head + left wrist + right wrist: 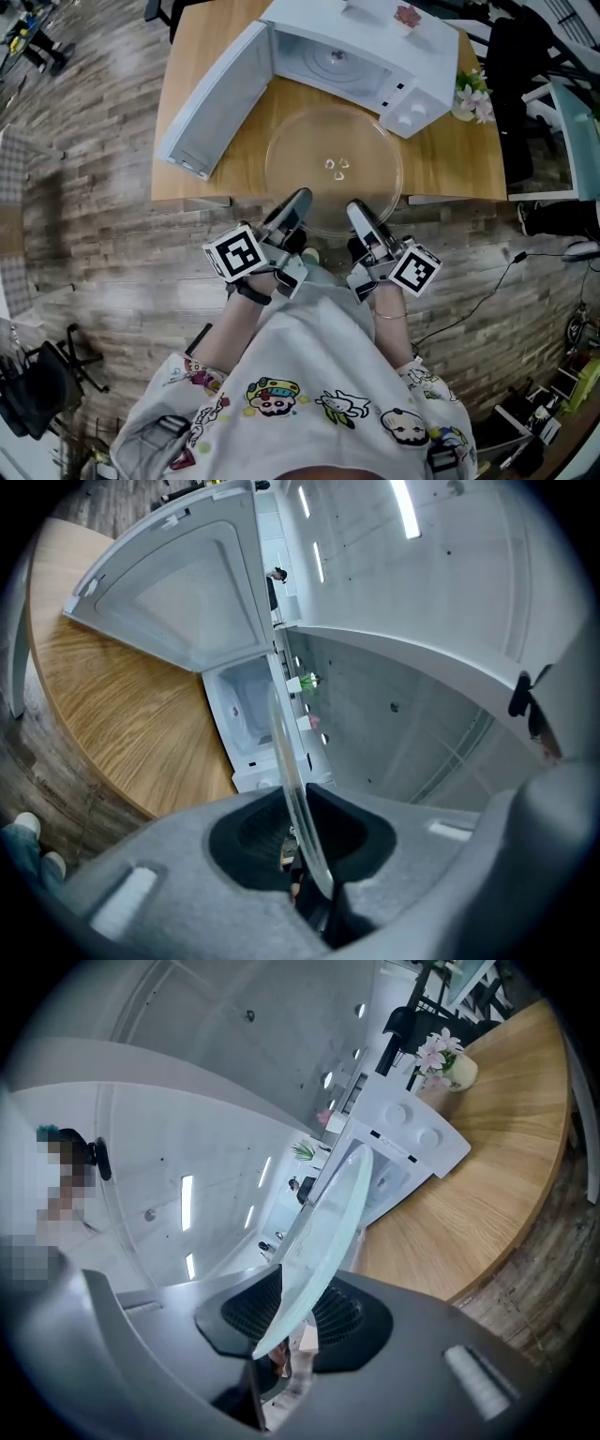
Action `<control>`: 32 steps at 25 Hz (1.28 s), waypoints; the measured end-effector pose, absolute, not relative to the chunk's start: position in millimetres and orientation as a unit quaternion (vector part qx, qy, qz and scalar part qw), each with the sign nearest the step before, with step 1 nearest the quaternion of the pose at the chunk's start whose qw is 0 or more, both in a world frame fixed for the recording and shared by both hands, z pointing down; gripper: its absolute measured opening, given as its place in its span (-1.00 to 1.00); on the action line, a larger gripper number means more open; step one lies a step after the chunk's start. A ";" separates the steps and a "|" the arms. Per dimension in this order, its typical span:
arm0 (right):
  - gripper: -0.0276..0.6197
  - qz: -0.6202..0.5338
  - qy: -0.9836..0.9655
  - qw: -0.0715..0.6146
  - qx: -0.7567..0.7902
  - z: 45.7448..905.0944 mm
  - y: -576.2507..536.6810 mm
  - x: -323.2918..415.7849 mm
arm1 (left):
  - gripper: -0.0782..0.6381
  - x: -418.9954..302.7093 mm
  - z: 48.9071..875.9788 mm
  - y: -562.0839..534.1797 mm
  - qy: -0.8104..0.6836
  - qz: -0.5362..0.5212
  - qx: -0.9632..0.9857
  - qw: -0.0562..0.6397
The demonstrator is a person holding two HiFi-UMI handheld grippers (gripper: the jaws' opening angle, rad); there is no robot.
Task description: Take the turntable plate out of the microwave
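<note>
The clear glass turntable plate (pixel 334 169) hangs outside the white microwave (pixel 361 58), over the wooden table (pixel 445 164) in front of the open cavity. My left gripper (pixel 295 202) is shut on the plate's near rim left of centre. My right gripper (pixel 359 212) is shut on the same rim right of centre. In the left gripper view the plate (pixel 284 747) runs edge-on between the pads of the left gripper (pixel 305 841). In the right gripper view the plate (pixel 330 1227) likewise sits clamped in the right gripper (pixel 281 1321). The microwave door (pixel 211 98) stands swung out to the left.
A small pot of flowers (pixel 472 94) stands at the table's right edge beside the microwave. The table's front edge lies just under the plate's near rim. A cable (pixel 487 286) trails over the wood floor at the right, and dark chairs (pixel 37 380) stand at the lower left.
</note>
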State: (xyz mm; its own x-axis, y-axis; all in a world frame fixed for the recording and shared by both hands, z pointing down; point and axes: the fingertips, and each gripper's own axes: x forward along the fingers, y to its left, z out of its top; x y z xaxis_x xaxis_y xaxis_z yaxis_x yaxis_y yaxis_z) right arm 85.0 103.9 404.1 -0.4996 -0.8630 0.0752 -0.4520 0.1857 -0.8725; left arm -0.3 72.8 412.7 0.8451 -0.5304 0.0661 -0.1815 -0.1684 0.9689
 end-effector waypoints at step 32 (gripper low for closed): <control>-0.58 -0.418 0.768 0.202 -0.442 368.6 128.7 84.1 | -0.64 0.0 378.4 102.0 -0.200 -0.147 0.778 0.578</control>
State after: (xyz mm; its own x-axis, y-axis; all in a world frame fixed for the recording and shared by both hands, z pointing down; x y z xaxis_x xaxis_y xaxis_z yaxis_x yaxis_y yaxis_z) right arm 84.1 128.7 368.6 -0.5282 -0.8471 0.0588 -0.5099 0.2610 -0.8197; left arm 0.0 102.0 378.4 0.8769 -0.4807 0.0022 -0.1409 -0.2527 0.9572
